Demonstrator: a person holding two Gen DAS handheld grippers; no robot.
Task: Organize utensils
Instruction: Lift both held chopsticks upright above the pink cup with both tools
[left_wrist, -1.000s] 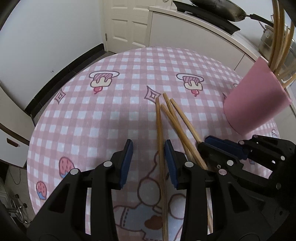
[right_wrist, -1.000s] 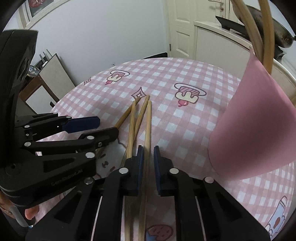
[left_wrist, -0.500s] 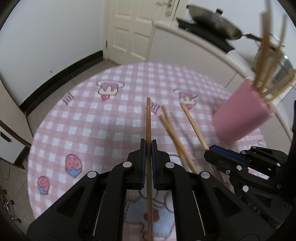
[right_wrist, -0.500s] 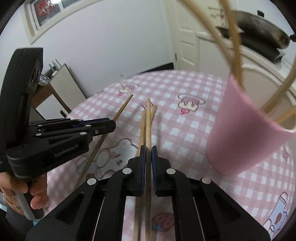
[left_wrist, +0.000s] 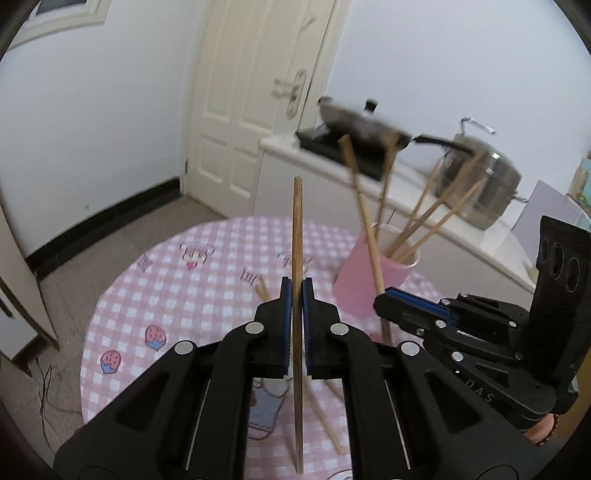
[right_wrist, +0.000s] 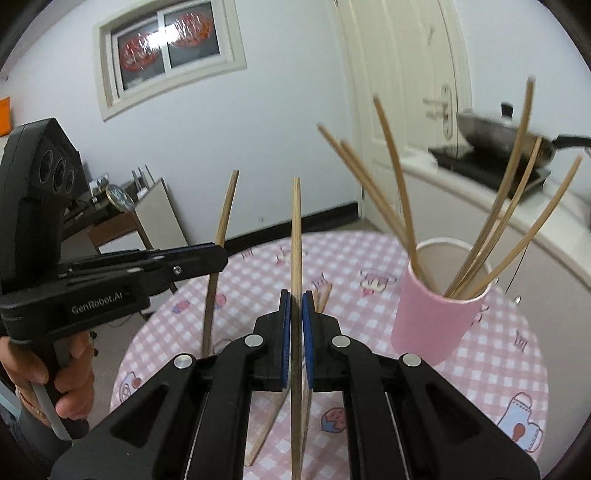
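Left black two-finger gripper (left_wrist: 296, 291), "GenRobot.AI" on its side, pinches wooden chopstick (left_wrist: 297, 236) at frame centre. Right gripper (right_wrist: 295, 306) clamps second wooden chopstick (right_wrist: 296, 236). Pink cylindrical cup (right_wrist: 436, 317) holding more chopsticks stands right of centre on pink checked tablecloth (right_wrist: 491, 369).

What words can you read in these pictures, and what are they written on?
"GenRobot.AI" is on the side of the left gripper, seen from the right wrist camera.
"DAS" is on the body of the right gripper, seen from the left wrist camera; it may be part of a longer word.
No other readable writing shows.
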